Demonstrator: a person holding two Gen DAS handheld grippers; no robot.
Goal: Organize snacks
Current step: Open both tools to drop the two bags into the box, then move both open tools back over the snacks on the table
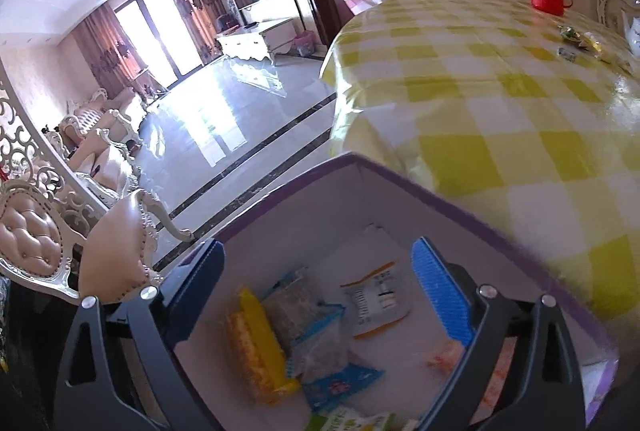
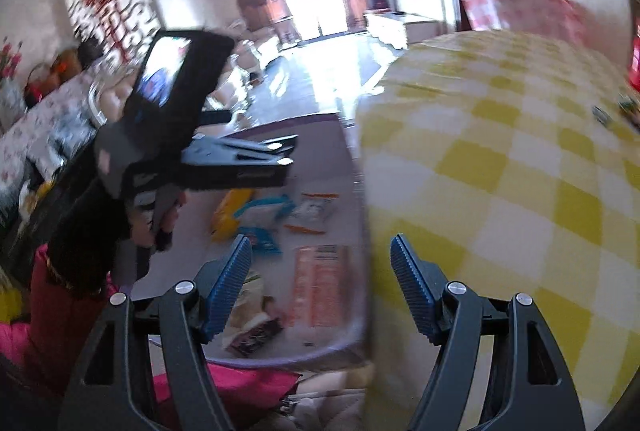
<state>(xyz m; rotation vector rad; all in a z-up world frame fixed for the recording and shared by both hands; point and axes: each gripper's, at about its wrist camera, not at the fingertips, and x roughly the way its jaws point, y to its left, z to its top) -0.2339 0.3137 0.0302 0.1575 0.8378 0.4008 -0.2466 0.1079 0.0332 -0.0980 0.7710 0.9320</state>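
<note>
The left gripper [image 1: 326,287] hangs with jaws spread wide and empty over the purple-rimmed box [image 1: 472,217]; snack packets [image 1: 280,335] lie on the box floor below its fingers. The right gripper [image 2: 320,279] is also spread and empty, straddling the box's edge beside the yellow checked tablecloth [image 2: 520,151].

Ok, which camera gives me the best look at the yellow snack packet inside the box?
The left wrist view: the yellow snack packet lies sharp and close on the floor of the purple-rimmed box, between the open left gripper fingers. The right wrist view shows it smaller, blurred, and partly behind the left gripper.
</note>
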